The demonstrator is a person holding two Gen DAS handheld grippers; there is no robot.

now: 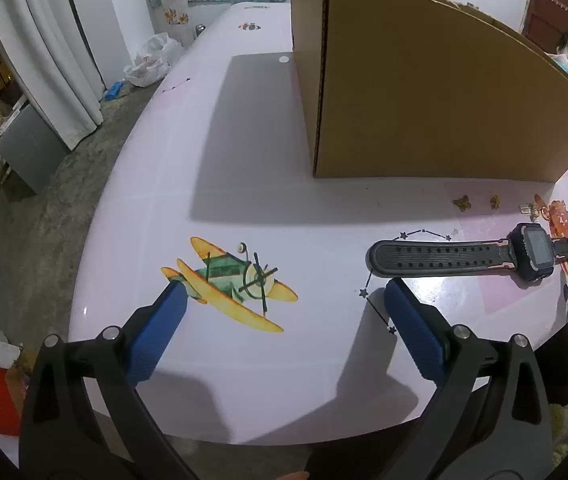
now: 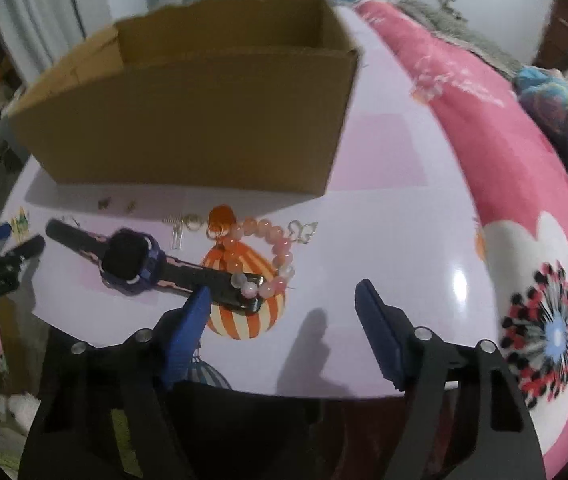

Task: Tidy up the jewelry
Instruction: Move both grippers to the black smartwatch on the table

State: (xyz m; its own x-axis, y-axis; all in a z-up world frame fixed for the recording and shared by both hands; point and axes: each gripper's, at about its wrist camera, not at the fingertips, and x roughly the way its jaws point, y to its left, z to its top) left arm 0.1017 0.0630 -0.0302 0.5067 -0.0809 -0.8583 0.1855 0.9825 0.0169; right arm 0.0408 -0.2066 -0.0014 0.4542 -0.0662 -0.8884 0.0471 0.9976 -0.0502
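Note:
A dark wristwatch with a purple case lies flat on the pale table; it also shows in the right wrist view. A pink bead bracelet lies over its strap end. An orange hair clip, small gold earrings and silver pieces lie in front of an open cardboard box, also in the right wrist view. My left gripper is open and empty, left of the watch strap. My right gripper is open and empty, just in front of the bracelet.
A pink flowered blanket lies along the table's right side. Printed pictures of a plane and a striped balloon mark the tabletop. The table's front edge is close under both grippers. Curtains and a bag stand beyond the left edge.

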